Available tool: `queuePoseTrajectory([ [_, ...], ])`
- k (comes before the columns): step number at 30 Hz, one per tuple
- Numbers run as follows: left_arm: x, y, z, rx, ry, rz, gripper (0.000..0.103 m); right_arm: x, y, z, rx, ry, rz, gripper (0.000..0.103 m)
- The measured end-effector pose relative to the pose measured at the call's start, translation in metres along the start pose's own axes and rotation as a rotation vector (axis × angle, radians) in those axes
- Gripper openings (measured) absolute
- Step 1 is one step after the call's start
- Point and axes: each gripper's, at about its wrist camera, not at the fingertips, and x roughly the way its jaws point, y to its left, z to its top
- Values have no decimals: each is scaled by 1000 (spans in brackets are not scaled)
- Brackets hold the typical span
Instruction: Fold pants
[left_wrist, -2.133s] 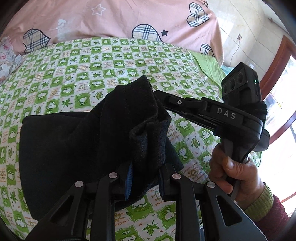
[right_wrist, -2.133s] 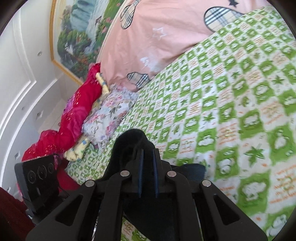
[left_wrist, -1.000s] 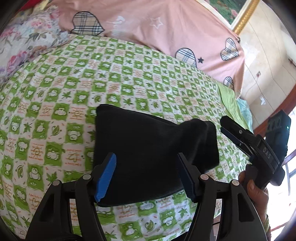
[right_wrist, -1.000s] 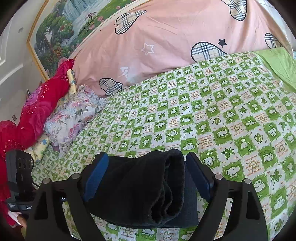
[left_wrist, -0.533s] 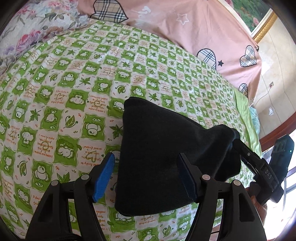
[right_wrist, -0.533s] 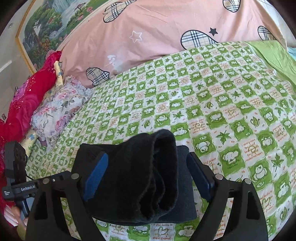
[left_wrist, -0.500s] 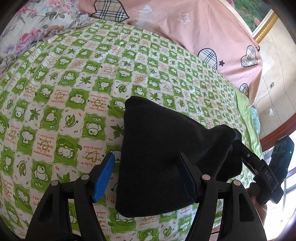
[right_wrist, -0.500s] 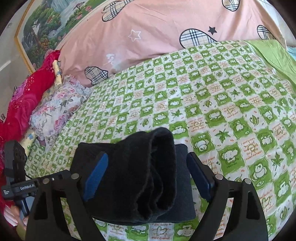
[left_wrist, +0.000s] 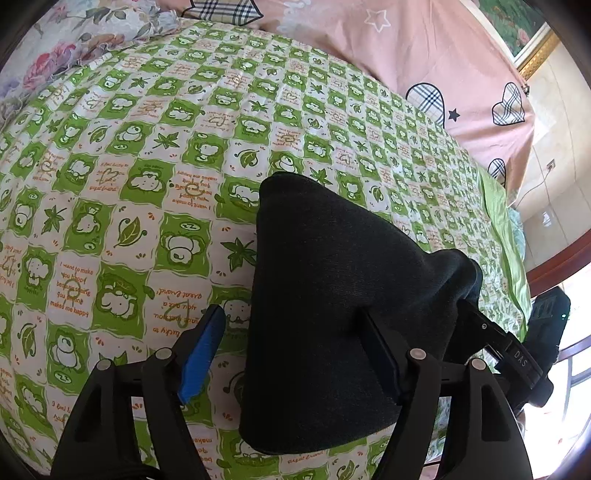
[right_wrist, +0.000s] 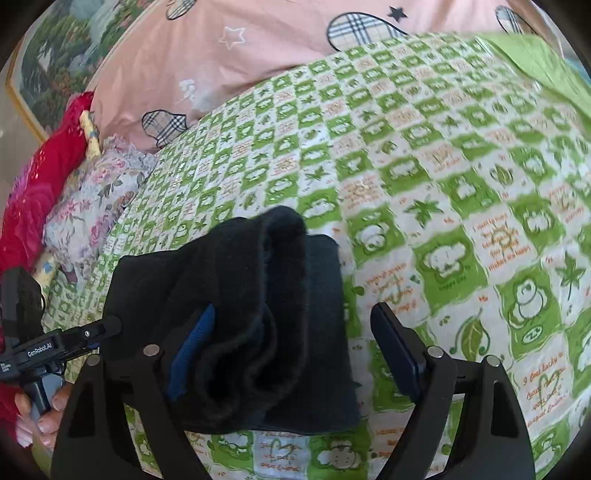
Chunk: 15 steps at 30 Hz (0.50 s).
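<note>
Pants (left_wrist: 332, 302): folded bundle on the bedsheet (left_wrist: 122, 177).
Left gripper (left_wrist: 295, 354): jaws apart, just widened, straddling pants.
Right gripper (right_wrist: 295, 347): jaws apart, just narrowed, gripping nothing.
Tip: press the top fold flat, square edges.

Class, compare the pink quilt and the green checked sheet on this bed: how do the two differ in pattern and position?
1. The pink quilt is plain pink with scattered plaid hearts and stars; the green checked sheet has small green and white squares with cartoon animals and leaves.
2. The pink quilt is heaped at the far end; the green checked sheet lies spread flat, with the black pants on it.
Both are printed bedding.
</note>
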Motion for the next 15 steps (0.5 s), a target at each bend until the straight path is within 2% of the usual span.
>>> queuePoseTrajectory([
  [2,4,0,1,-1,5,-1,79,2,-11,-3,39,14,48,76],
  [6,12,0,1,-9,16,10,80,4,-10,-4,28,21,73,70],
  [15,29,7,5,-19,40,-7,83,9,-13,-5,22,34,124,65],
])
